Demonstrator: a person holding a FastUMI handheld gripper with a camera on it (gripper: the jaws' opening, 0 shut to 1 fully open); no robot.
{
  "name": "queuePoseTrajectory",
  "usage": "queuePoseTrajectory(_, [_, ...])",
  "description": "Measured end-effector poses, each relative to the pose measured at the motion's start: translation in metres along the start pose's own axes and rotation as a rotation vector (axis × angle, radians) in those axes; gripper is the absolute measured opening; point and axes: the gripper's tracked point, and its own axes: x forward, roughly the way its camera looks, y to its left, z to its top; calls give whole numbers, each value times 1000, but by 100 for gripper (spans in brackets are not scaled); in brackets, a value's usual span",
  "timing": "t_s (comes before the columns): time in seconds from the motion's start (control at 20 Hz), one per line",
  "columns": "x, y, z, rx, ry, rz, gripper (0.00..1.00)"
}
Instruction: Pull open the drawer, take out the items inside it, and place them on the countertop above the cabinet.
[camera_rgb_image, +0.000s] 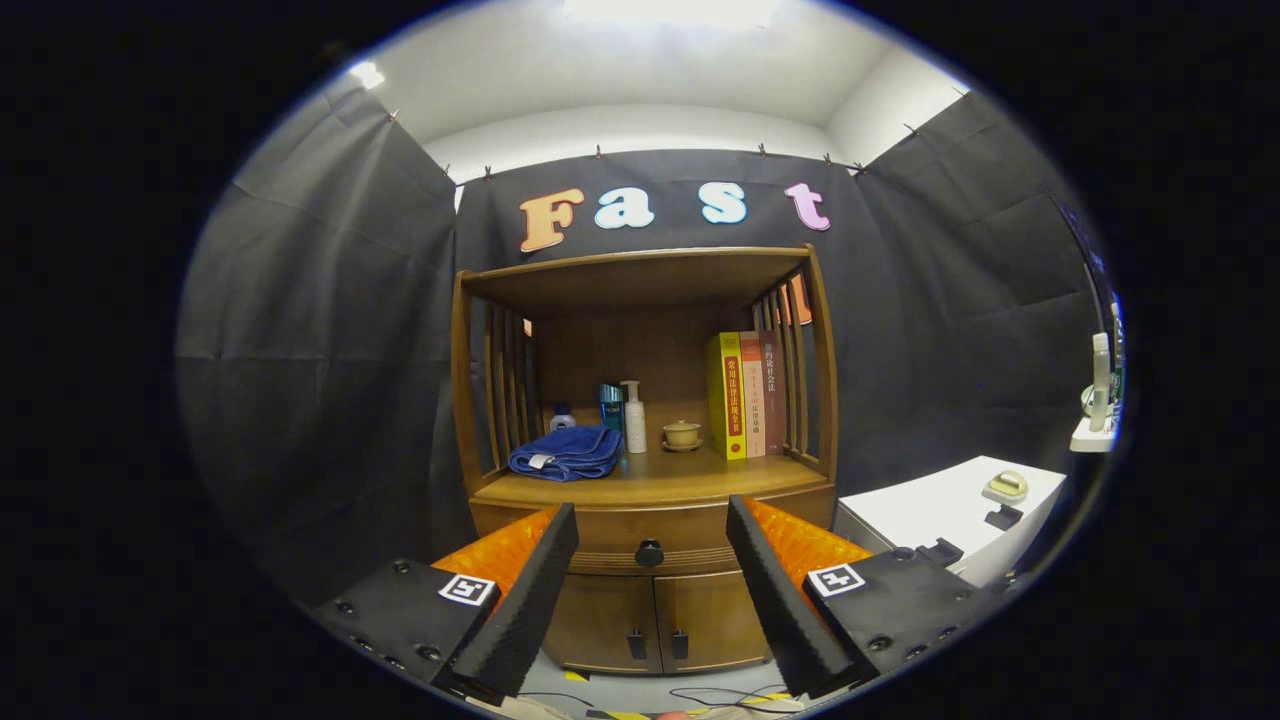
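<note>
Two fingers frame our view as we face the wooden cabinet (650, 590) head-on, and the gripper (650, 535) is spread wide, grasping nothing. Between the fingertips, and well beyond them, we see the drawer (690, 535) fully closed, its round dark knob (649, 552) sitting dead centre in the gap. We're not touching it; there's clear space between us and the front panel. What's inside the drawer we cannot tell.

Above the drawer runs the countertop (700, 480), and it's a busy shelf. At the left lies a folded blue towel (566, 453). Just behind it peeks a small bottle (562, 417), then a teal box (611, 406) and a white pump bottle (634, 418) standing upright side by side. Near the middle we spot a small lidded cup on a saucer (682, 435). To the right, a row of books (745, 395) stands upright against the slatted side.

Below the drawer, two cupboard doors (650, 618) are shut, each with a small dark handle.

Off to the right, apart from the cabinet, we catch a white table (930, 515) with a few small items on it.
</note>
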Motion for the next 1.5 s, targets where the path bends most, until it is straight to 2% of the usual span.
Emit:
queuePoseTrajectory(0.45, [13,-8,-4,-6,-13,-6,98])
queuePoseTrajectory(0.75, [70,-17,-7,-82,-79,1,98])
queuePoseTrajectory(0.9, [109,-21,-36,-123,-82,-35,98])
queuePoseTrajectory(1.0, [132,-9,-58,-140,-78,-6,98])
queuePoseTrajectory(1.25, [178,3,-126,-31,4,42,98])
queuePoseTrajectory(1.5, [215,-1,-161,-33,39,16,98])
